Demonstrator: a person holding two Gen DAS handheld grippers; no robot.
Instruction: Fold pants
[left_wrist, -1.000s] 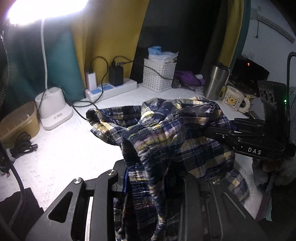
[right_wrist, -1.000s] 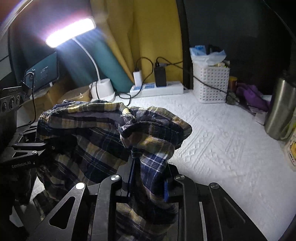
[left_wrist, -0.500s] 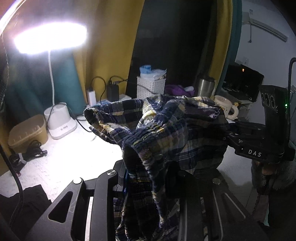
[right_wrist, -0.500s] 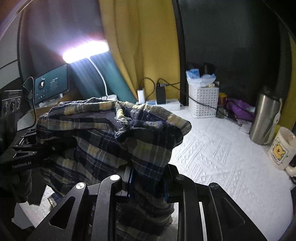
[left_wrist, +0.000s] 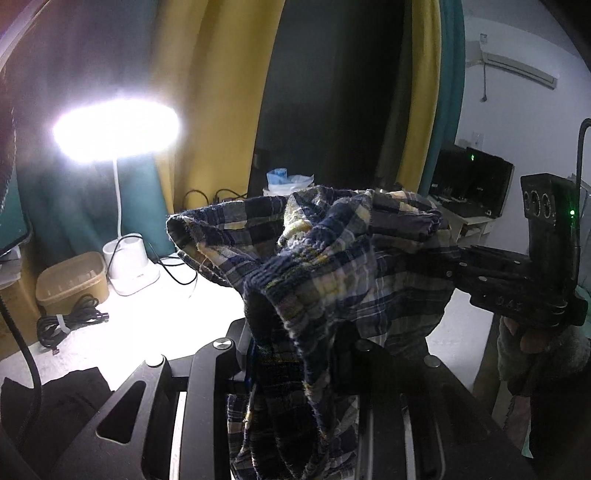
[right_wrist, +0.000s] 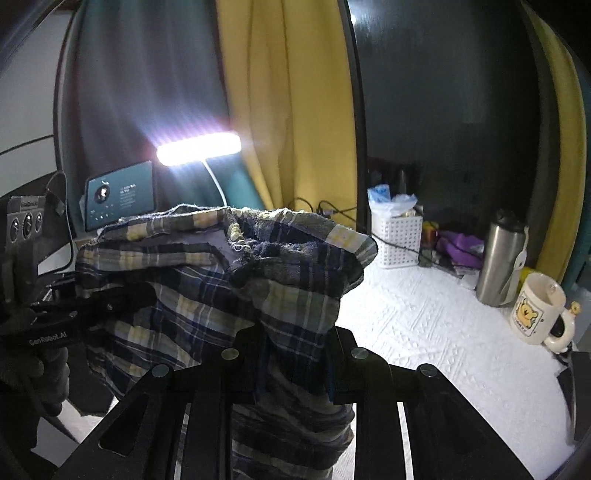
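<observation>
Dark blue and yellow plaid pants (left_wrist: 332, 266) hang bunched in the air between both grippers, above the white table (left_wrist: 147, 317). My left gripper (left_wrist: 295, 354) is shut on one bundle of the cloth, which spills down over its fingers. In the right wrist view my right gripper (right_wrist: 295, 354) is shut on another part of the plaid pants (right_wrist: 221, 288). Each view shows the other gripper from the side: the right gripper (left_wrist: 454, 273) at the right of the left wrist view, the left gripper (right_wrist: 110, 306) at the left of the right wrist view, both buried in fabric.
A lit desk lamp (left_wrist: 114, 129) stands at the back left with a tan box (left_wrist: 70, 277) and coiled cable (left_wrist: 70, 321). A white basket (right_wrist: 397, 240), steel flask (right_wrist: 500, 258) and bear mug (right_wrist: 535, 310) sit at the back right on the table cover (right_wrist: 443, 350). Dark cloth (left_wrist: 55, 398) lies near left.
Both grippers have risen with the pants, lifting the cloth off the table. The views have tilted up, so the lamp and curtains sit lower in frame and more of the room shows.
</observation>
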